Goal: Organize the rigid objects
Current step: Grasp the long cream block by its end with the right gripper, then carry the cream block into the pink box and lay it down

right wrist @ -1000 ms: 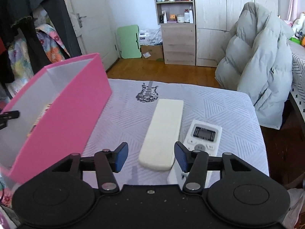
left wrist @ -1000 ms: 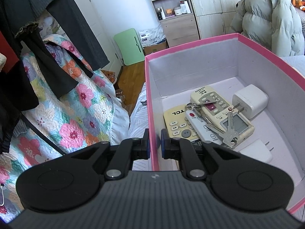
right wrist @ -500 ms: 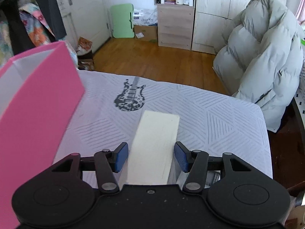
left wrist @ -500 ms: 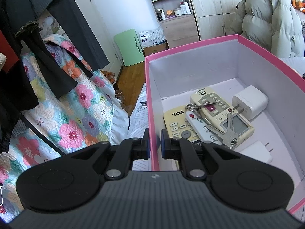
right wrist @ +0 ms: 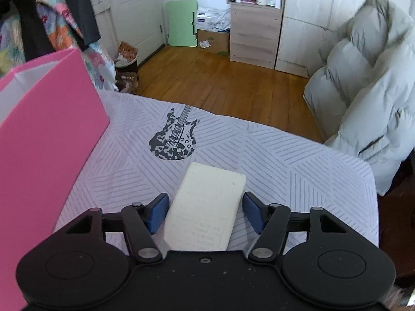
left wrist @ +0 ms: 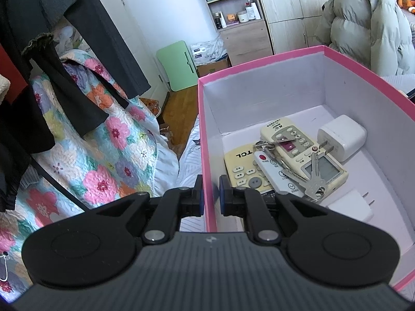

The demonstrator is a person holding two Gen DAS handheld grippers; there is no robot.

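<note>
With my left gripper [left wrist: 210, 194] clamped on the pink box [left wrist: 207, 140] wall, I'd centre the opening right gripper [right wrist: 205, 212] over the cream remote [right wrist: 207, 207] before squeezing.

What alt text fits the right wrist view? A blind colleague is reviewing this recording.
The right gripper, jaws opening, straddles a cream remote lying face down on a patterned bedspread, its pads clear of the remote's sides. A pink box stands at left; wooden floor, a cabinet and a puffy coat lie beyond.
</note>
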